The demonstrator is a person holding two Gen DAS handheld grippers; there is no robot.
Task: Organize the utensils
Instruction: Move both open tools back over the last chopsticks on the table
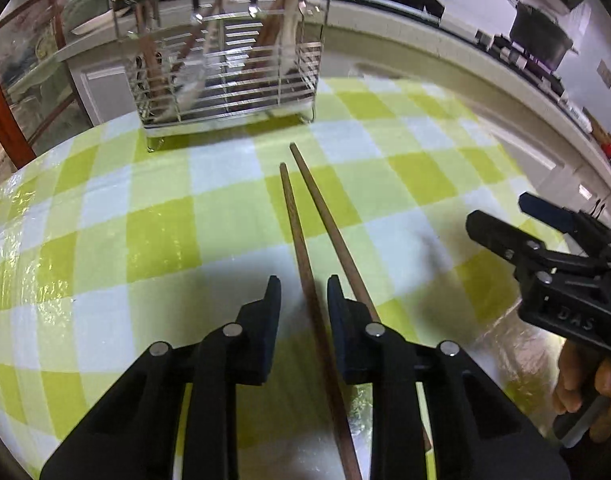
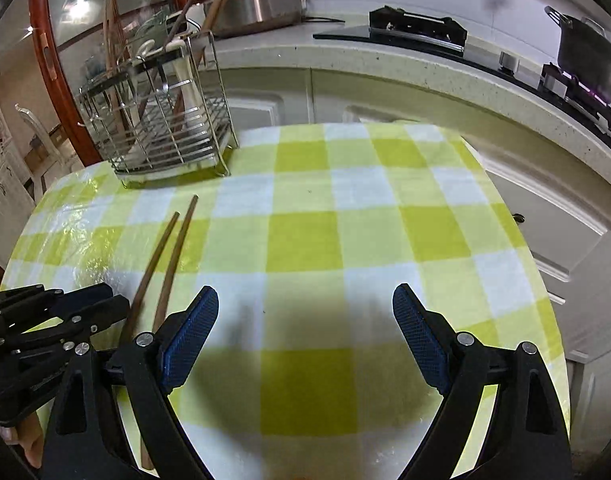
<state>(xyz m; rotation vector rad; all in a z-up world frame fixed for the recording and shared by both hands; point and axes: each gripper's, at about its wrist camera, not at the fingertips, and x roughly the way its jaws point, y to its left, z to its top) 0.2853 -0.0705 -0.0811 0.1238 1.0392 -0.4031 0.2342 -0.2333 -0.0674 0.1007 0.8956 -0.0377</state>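
Note:
Two brown wooden chopsticks (image 1: 305,240) (image 2: 165,264) lie side by side on the green-and-white checked tablecloth (image 1: 145,220) (image 2: 345,220), tips toward a wire utensil rack (image 1: 225,68) (image 2: 165,128) that holds several chopsticks and spoons. My left gripper (image 1: 304,284) (image 2: 115,298) hangs over their near half. Its jaws stand narrowly apart with the left chopstick running between them, and the pads do not press on it. The other chopstick passes behind the right finger. My right gripper (image 2: 305,296) (image 1: 497,212) stands wide open to the right of the chopsticks, with only cloth between its blue pads.
The rack stands at the table's far left corner. Behind the table runs a pale counter with a black device (image 2: 417,28) and a dark pot (image 2: 589,64) on a stove. The table's right edge drops toward white cabinets. A person's hand (image 1: 585,392) holds the right gripper's handle.

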